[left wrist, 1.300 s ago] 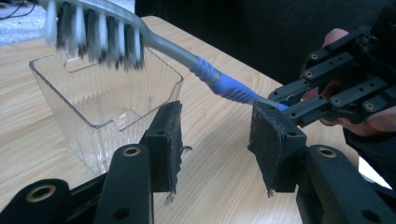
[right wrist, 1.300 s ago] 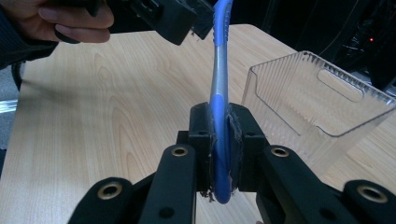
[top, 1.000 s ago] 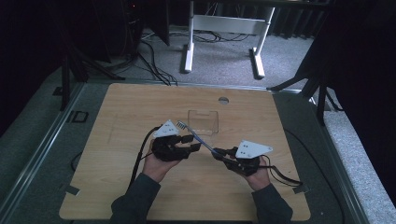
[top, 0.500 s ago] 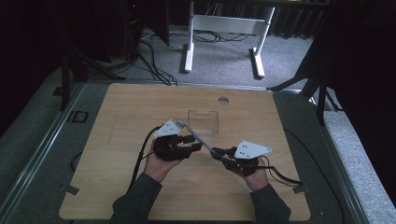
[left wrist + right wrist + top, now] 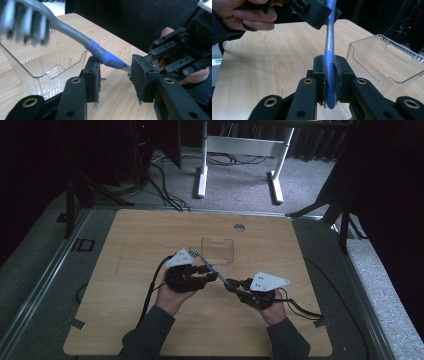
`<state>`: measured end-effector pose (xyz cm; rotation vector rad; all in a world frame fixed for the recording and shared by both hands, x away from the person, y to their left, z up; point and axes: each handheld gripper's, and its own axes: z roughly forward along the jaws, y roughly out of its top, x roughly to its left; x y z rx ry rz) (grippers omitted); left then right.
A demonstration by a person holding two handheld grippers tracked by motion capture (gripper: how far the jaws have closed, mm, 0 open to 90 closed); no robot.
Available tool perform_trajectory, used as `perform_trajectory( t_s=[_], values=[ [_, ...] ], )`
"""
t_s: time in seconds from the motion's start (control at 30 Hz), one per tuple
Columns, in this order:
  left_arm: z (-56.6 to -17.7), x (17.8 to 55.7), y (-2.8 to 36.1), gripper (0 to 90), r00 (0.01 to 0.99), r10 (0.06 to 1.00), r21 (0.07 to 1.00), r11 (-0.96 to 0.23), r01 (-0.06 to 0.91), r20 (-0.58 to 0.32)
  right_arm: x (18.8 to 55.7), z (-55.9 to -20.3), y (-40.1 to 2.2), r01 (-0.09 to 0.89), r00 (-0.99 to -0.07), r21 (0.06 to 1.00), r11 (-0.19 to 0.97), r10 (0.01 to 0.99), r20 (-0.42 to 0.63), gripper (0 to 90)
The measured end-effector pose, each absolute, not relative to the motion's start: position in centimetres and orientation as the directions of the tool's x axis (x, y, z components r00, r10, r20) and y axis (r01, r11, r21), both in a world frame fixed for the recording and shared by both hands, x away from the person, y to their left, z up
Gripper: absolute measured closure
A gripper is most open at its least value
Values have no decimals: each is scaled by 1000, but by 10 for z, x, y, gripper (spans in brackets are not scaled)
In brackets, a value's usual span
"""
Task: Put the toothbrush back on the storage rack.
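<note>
A toothbrush [image 5: 212, 269] with a grey neck and a blue grip hangs above the wooden table [image 5: 145, 232], bristle head toward the far left. My right gripper [image 5: 330, 67] is shut on the blue end of the toothbrush [image 5: 329, 45]. My left gripper [image 5: 115, 72] is open, its two pads [image 5: 143, 75] standing apart on either side of the toothbrush [image 5: 100, 51] where the blue ribbed part begins. From above, the left gripper [image 5: 206, 269] and the right gripper [image 5: 232, 283] face each other tip to tip along the brush.
A clear ribbed plastic bin [image 5: 217, 251] stands just beyond the grippers, under the brush head; the bin [image 5: 37, 62] holds nothing. Metal rails edge the table, with cables and a white stand [image 5: 240, 150] on the floor behind.
</note>
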<state>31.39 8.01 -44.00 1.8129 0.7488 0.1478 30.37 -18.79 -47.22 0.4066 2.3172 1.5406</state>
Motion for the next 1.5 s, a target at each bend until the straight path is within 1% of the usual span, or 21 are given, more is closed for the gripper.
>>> perform_trajectory(
  t_s=[0.17, 0.3, 0.57, 0.63, 0.67, 0.73, 0.8, 0.83, 0.9, 1.27, 1.5],
  values=[
    [-440, 314, 80, 628, 791, 551, 892, -169, 420, -268, 303, -475, -186, 56, -905, 921, 385, 409, -116, 804],
    [-439, 313, 78, 639, 793, 549, 893, -172, 415, -263, 302, -476, -180, 40, -906, 910, 413, 398, -141, 805],
    [-436, 311, 77, 721, 800, 543, 901, -168, 401, -255, 302, -478, -176, 40, -908, 907, 419, 395, -142, 800],
    [-436, 310, 75, 748, 806, 536, 902, -172, 396, -252, 303, -479, -175, 43, -901, 906, 422, 408, -147, 784],
    [-435, 310, 74, 758, 810, 534, 903, -181, 390, -243, 304, -479, -174, 54, -897, 906, 421, 419, -141, 716],
    [-435, 309, 73, 776, 811, 537, 902, -192, 386, -233, 305, -480, -174, 65, -893, 904, 422, 429, -136, 640],
    [-435, 309, 73, 777, 811, 537, 902, -192, 386, -233, 305, -480, -174, 72, -892, 904, 421, 433, -130, 640],
    [-436, 309, 74, 779, 809, 541, 900, -199, 388, -229, 306, -480, -175, 85, -890, 905, 417, 440, -119, 556],
    [-436, 309, 76, 780, 809, 544, 899, -206, 387, -223, 307, -479, -177, 94, -887, 903, 418, 448, -116, 526],
    [-433, 309, 87, 781, 793, 568, 899, -197, 390, -220, 307, -482, -184, 119, -870, 895, 430, 479, -114, 464],
    [-432, 310, 90, 782, 786, 578, 903, -187, 388, -218, 307, -484, -185, 124, -864, 889, 440, 489, -122, 458]
  ],
)
